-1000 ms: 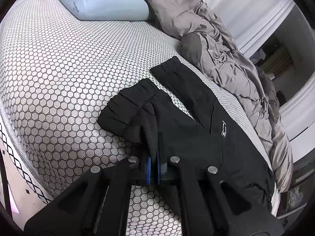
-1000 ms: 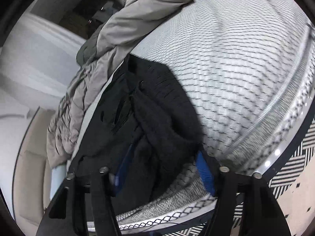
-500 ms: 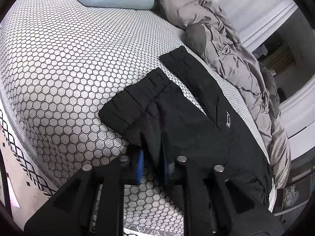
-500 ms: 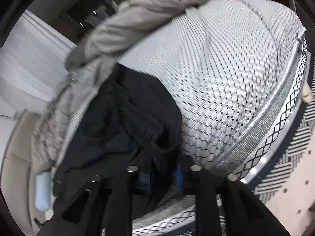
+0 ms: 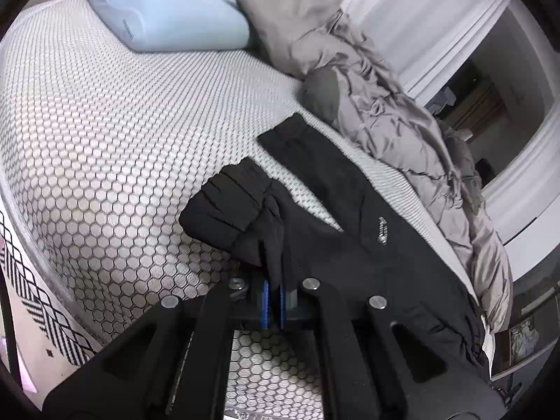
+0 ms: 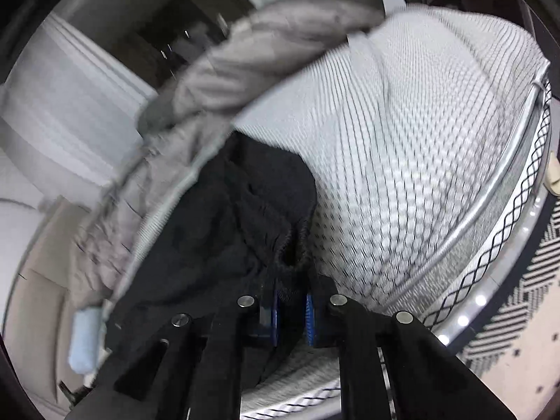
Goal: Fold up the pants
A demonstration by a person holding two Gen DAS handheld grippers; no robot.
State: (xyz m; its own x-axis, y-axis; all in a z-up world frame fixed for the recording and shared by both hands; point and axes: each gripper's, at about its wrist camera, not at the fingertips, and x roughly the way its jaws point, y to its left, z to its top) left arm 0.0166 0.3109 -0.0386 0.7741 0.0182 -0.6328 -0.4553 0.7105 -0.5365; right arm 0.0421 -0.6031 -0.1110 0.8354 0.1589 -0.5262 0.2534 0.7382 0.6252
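Black pants [image 5: 350, 217] lie on the bed's hexagon-patterned sheet [image 5: 105, 140], legs pointing toward the pillow, the near leg bunched at its cuff. My left gripper [image 5: 273, 301] is shut on a pinch of the near leg's fabric, lifting it slightly. In the right wrist view the pants [image 6: 217, 231] appear blurred, waistband end toward me. My right gripper [image 6: 290, 315] is shut on the bunched waistband edge near the bed's side.
A light blue pillow [image 5: 164, 10] lies at the head of the bed. A rumpled grey duvet [image 5: 385, 98] runs along the far side of the pants. The mattress edge [image 6: 490, 231] and patterned floor rug [image 6: 525, 301] are to the right.
The left gripper briefly opened and has shut again on the near leg. The right gripper closed from wide open onto the waistband and is moving, blurring its view.
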